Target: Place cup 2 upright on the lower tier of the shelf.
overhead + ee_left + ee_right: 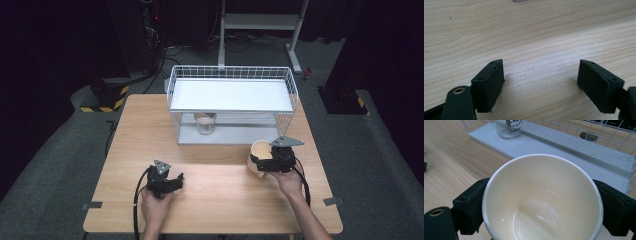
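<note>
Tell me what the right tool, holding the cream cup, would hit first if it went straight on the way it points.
Probably the wire rack's lower shelf: it lies straight beyond the cream cup held in the right tool. The glass jar sits off to one side.

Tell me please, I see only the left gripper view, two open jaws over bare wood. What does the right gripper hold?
Observer: The right gripper clamps a cream cup by its sides.
Operator: Is the cup empty?
Observer: Yes, the right gripper view shows a clean inside.
Operator: What stands ahead of it?
Observer: A white wire rack, with a clear jar on its lower shelf.
</note>
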Tool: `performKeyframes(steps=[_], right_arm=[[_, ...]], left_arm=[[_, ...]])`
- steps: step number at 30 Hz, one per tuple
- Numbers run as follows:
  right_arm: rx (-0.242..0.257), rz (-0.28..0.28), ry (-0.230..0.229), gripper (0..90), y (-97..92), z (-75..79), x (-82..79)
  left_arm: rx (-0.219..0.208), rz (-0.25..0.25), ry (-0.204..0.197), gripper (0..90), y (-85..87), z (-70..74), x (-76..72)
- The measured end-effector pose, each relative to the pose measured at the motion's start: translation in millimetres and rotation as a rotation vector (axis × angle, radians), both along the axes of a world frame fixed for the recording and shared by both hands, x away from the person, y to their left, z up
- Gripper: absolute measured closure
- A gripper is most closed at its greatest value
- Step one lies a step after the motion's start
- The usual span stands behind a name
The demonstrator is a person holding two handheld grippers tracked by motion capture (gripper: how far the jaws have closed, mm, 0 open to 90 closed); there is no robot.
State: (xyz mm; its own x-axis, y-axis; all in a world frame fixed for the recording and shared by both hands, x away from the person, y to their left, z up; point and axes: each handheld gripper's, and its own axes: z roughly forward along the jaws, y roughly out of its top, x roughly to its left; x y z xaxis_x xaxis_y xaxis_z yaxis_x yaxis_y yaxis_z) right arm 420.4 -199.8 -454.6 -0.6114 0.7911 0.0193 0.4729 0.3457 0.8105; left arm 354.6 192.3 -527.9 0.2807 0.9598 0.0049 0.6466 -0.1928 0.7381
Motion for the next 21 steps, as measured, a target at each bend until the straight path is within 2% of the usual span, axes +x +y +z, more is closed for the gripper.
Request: performKeyframes(steps=[5,15,21], right_arm=[[0.013,-0.006,-0.007,9.8,0.7,4.0,6.0],[0.0,-0.005,-0.021,9.8,5.1,13.4,21.5],[0.024,-0.013,-0.014,9.8,8.6,15.4,29.5]], left_arm=[[0.0,0.0,0.0,21.9,0.0,0.0,0.0],[0.002,0.004,-0.004,22.7,0.2,0.0,0.0],[0.002,0.004,-0.005,22.7,0.2,-0.1,0.0]])
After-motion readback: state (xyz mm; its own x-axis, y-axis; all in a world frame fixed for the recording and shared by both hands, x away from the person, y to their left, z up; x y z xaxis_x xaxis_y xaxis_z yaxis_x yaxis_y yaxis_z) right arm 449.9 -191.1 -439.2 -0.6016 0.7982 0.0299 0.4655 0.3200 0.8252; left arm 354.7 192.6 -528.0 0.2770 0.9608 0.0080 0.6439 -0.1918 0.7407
